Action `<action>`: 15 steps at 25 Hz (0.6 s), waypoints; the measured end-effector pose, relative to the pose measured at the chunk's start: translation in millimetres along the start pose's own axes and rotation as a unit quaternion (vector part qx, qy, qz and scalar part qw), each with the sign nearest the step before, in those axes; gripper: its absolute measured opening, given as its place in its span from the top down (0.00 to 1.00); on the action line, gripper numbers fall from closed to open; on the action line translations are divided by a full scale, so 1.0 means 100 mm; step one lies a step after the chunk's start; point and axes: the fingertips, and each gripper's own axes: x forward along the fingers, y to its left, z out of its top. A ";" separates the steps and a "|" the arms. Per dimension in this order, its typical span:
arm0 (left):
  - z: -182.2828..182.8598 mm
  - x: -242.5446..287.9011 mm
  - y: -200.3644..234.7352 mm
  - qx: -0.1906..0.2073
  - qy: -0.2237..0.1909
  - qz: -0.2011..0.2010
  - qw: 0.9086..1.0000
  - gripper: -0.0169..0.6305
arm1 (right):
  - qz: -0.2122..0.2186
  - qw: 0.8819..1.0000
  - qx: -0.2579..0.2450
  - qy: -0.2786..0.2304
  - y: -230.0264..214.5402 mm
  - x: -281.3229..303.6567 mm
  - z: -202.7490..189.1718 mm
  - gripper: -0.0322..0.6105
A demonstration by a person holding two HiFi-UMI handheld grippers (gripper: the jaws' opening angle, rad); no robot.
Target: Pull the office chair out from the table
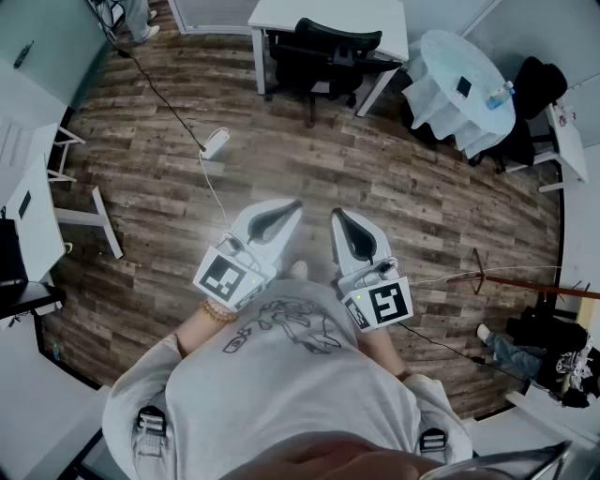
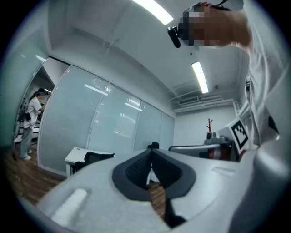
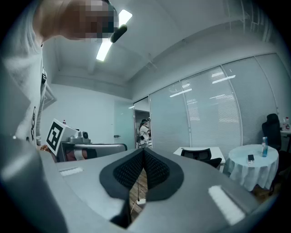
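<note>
Both of your grippers are shut and empty. The left gripper and the right gripper each have their jaws pressed together with nothing between them. You hold them level, side by side, in front of your chest. In the head view the office chair stands at about twelve o'clock from the gripper tips, well apart from them across the wooden floor. It is pushed in against the white table. A round table under a pale cloth stands at about one o'clock. A white power strip lies on the floor at about eleven o'clock.
</note>
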 end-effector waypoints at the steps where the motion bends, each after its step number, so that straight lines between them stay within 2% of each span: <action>1: 0.00 -0.02 0.02 -0.001 -0.001 -0.001 1.000 0.97 | -0.001 1.000 0.000 0.001 0.01 0.02 -0.01 0.94; 15: 0.06 -0.31 0.31 -0.009 -0.006 0.002 1.000 0.97 | -0.002 1.000 -0.002 0.005 0.31 0.30 -0.01 0.94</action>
